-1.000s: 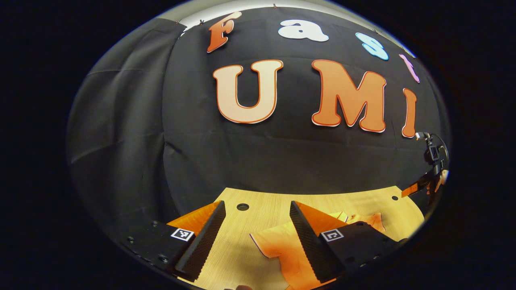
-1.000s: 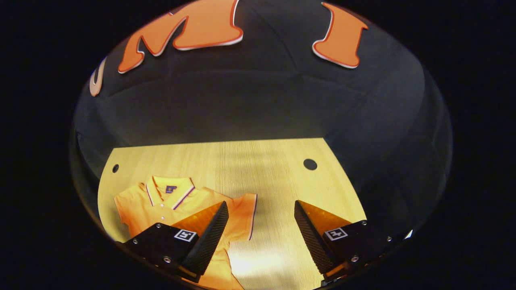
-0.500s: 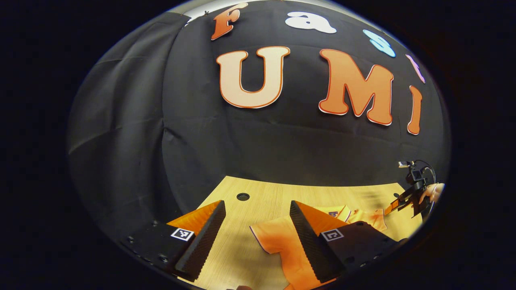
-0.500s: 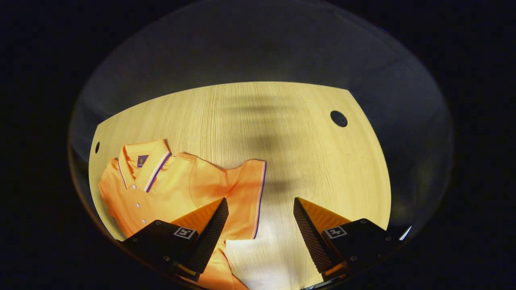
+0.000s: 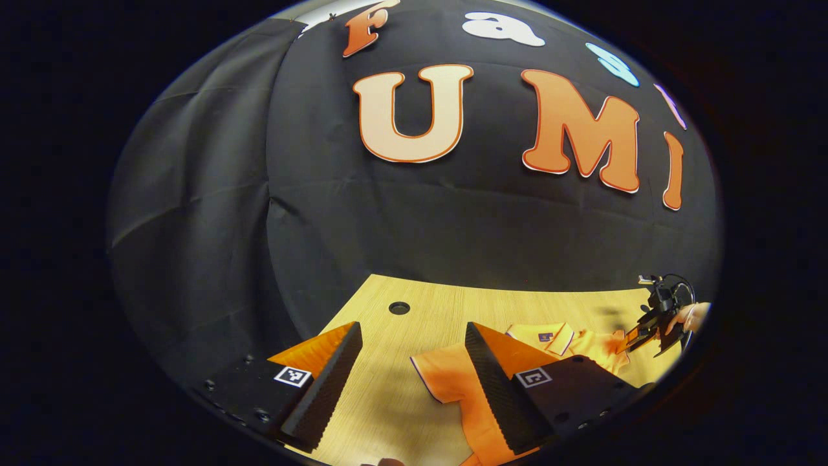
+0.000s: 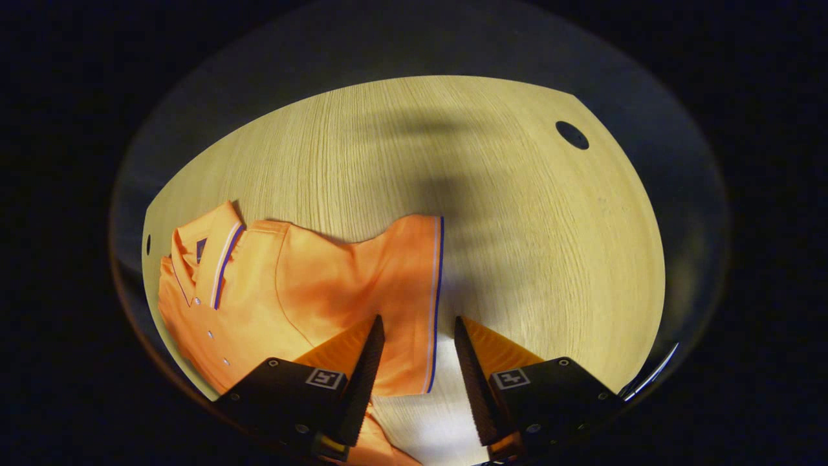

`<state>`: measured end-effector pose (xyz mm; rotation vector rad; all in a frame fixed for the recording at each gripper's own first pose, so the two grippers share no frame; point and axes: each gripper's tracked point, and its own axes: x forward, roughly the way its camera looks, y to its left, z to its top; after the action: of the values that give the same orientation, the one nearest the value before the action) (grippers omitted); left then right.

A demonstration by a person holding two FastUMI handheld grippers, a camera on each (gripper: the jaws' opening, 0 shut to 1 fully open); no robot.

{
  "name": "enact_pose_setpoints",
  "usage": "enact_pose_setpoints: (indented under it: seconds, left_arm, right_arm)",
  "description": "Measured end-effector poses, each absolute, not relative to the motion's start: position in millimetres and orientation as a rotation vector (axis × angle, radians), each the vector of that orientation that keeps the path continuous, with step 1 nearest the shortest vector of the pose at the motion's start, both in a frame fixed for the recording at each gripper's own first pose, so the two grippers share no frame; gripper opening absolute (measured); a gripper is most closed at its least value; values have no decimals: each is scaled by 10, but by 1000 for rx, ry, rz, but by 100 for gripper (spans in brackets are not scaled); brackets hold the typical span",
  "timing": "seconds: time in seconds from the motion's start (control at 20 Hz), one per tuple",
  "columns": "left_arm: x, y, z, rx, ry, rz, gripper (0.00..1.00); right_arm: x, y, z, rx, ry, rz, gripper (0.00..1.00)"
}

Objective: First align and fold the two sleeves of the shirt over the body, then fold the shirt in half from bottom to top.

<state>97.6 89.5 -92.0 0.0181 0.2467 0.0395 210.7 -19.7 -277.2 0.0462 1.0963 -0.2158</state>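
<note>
Over the last second the right hand-held gripper (image 6: pixel 414 362) has descended and narrowed, half-open and empty, astride the sleeve hem (image 6: pixel 435 304) of the shirt (image 6: pixel 284 291) lying at 9 o'clock on the tabletop (image 6: pixel 517 226), indicating an imminent sleeve grasp; the left hand-held gripper (image 5: pixel 414 369) remains wide open.

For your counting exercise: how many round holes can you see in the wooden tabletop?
2. One hole lies at the table's far right; the other hole sits at the far left edge beyond the shirt's collar. The shirt may hide others.
</note>
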Motion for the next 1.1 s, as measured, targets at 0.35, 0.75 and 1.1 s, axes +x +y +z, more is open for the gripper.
enact_pose_setpoints:
  seconds: [0.35, 0.75, 1.1]
  left_arm:
    - [956, 882, -911, 26, 249, 29, 99]
    - [874, 1041, -920, 0, 244, 32, 98]
    - [783, 1219, -885, -12, 222, 13, 98]
  right_arm:
    - [2082, -138, -2658, 35, 1071, -173, 11]
    - [2017, 120, -2166, 46, 959, -119, 10]
    - [1864, 641, -1734, -14, 884, -37, 10]
